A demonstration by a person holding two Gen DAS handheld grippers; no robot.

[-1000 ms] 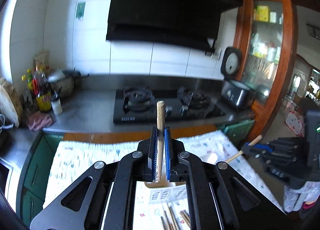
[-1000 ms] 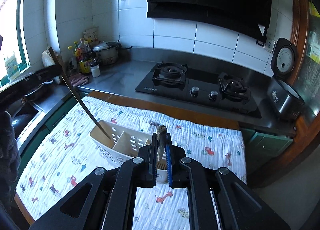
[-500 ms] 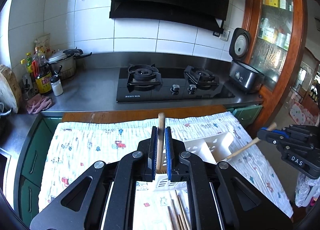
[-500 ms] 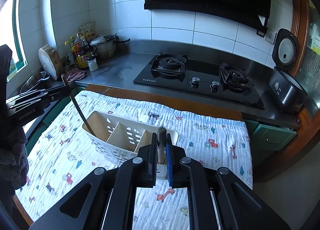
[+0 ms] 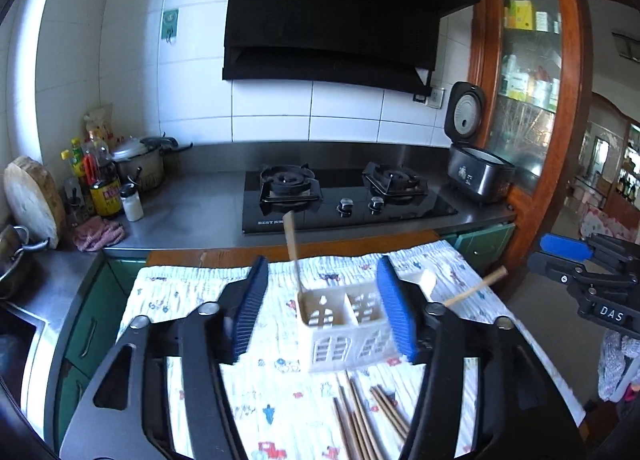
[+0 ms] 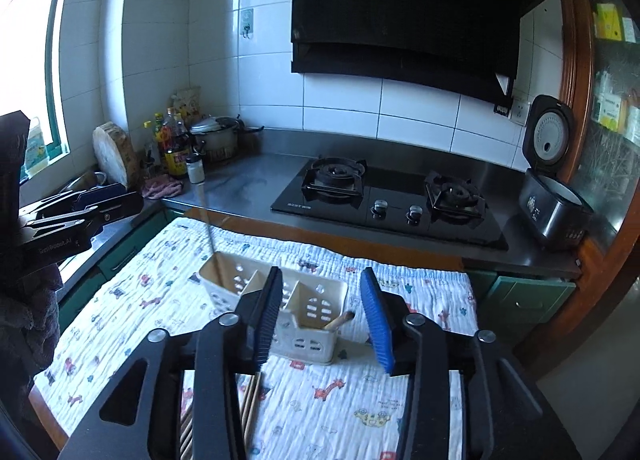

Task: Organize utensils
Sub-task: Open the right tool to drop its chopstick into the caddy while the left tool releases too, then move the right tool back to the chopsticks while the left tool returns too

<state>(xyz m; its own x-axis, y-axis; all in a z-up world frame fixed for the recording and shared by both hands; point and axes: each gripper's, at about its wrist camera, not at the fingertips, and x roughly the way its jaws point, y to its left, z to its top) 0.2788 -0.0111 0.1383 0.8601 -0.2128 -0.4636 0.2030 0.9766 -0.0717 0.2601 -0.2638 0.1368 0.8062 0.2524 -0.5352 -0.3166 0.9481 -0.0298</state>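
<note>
Both grippers stand wide open and hold nothing. In the left wrist view the left gripper frames the white utensil caddy at lower centre of the frame; in the right wrist view the right gripper frames the same caddy from its other end.

The caddy sits on a printed cloth spread over the counter. One wooden stick stands nearly upright in the caddy's end compartment, leaning on the rim. Another stick leans low in the opposite end compartment, its tip poking out toward the lower centre of the right wrist view. The middle compartments look empty, as far as can be seen.

A loose bundle of chopsticks lies flat on the cloth just in front of the caddy, at the bottom of the left wrist frame.

These chopsticks are probably light, stiff and smooth, so they may roll or slip sideways under the pads. Lying close together on soft cloth, a single one will be awkward to isolate; a pinch near the middle of its length, across its width, seems safest. The caddy is light plastic and may slide or tip if nudged.
</note>
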